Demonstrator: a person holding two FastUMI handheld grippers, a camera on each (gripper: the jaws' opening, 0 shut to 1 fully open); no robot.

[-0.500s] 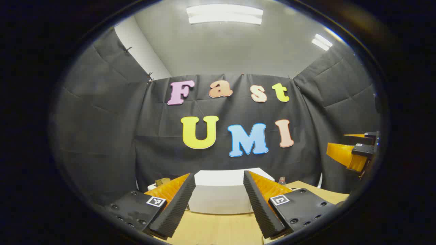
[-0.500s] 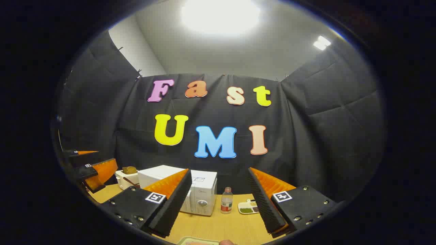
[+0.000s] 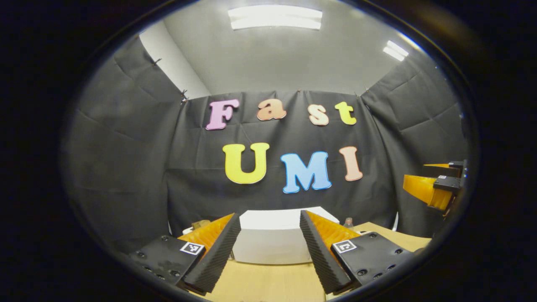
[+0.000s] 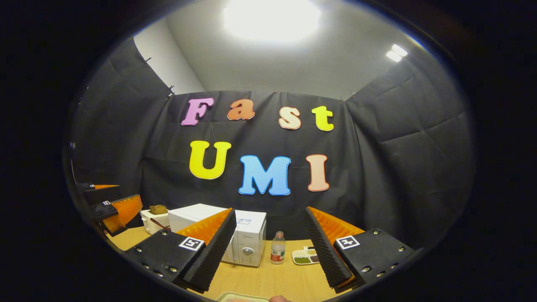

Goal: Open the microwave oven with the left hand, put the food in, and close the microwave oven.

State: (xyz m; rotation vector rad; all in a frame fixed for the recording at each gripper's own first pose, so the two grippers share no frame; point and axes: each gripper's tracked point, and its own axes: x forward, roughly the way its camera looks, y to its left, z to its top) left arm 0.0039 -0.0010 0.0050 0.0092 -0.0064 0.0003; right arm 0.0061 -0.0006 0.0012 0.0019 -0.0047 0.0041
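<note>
bare table (image 4: 268, 279) lies open before microwave (image 4: 247, 241), bottle (image 4: 277, 248) beside.

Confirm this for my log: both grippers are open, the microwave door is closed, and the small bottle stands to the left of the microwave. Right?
Not quite. In the right gripper view the bottle stands to the right of the microwave, between it and a small divided dish. The rest holds: the door is closed, and the left gripper and right gripper are both open.

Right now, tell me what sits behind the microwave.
Behind the microwave hangs the black cloth wall. Left of it stands a white container with something brown on top. The foot of the wall is hidden.
</note>
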